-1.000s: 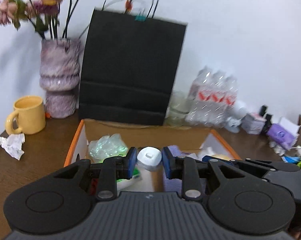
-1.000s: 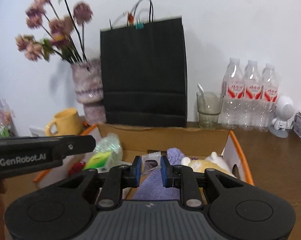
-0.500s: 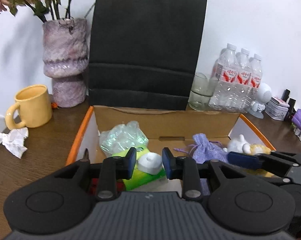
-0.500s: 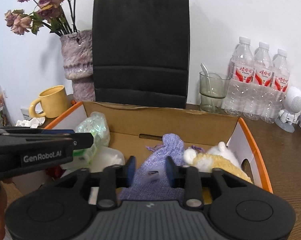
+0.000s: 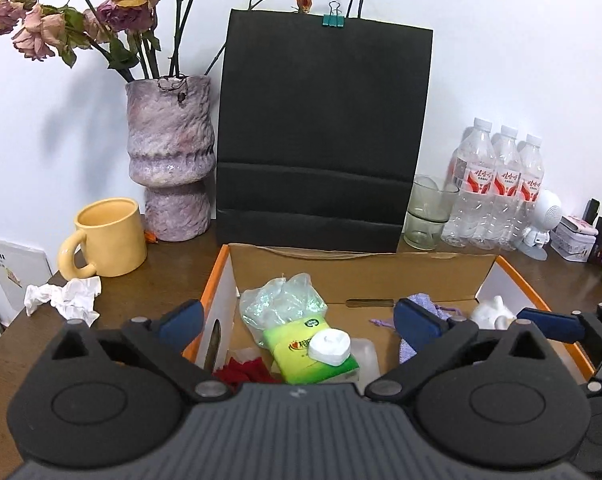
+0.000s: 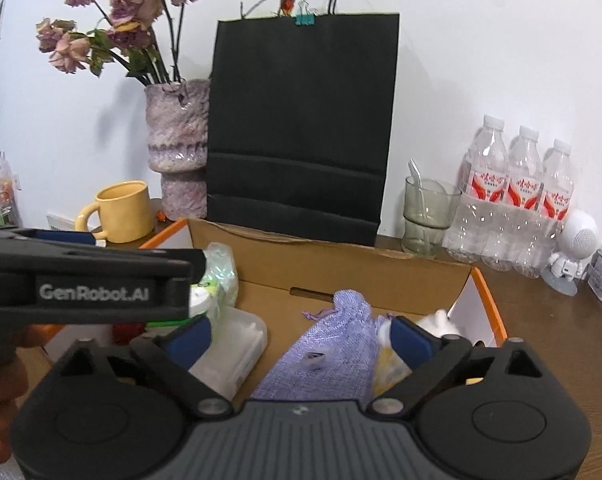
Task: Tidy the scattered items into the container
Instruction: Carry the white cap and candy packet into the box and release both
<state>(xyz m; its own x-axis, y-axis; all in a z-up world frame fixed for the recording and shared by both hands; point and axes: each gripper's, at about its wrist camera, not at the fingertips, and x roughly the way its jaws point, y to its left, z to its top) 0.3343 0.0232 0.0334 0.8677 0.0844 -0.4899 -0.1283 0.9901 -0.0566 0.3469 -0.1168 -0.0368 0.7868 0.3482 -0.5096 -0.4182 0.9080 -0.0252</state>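
Wall: I am facing a plain white wall [image 5: 521, 40], evenly lit.
Table: I am working over a dark brown wooden tabletop [image 5: 161, 280] meeting that wall.

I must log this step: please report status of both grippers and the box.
Left gripper open, empty. Right gripper open, empty. White cap lies on green packet inside cardboard box. No obstruction.

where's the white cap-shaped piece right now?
Left wrist view: the white cap-shaped piece lies on the green tissue pack inside the cardboard box, left half, beside the crumpled clear plastic bag.
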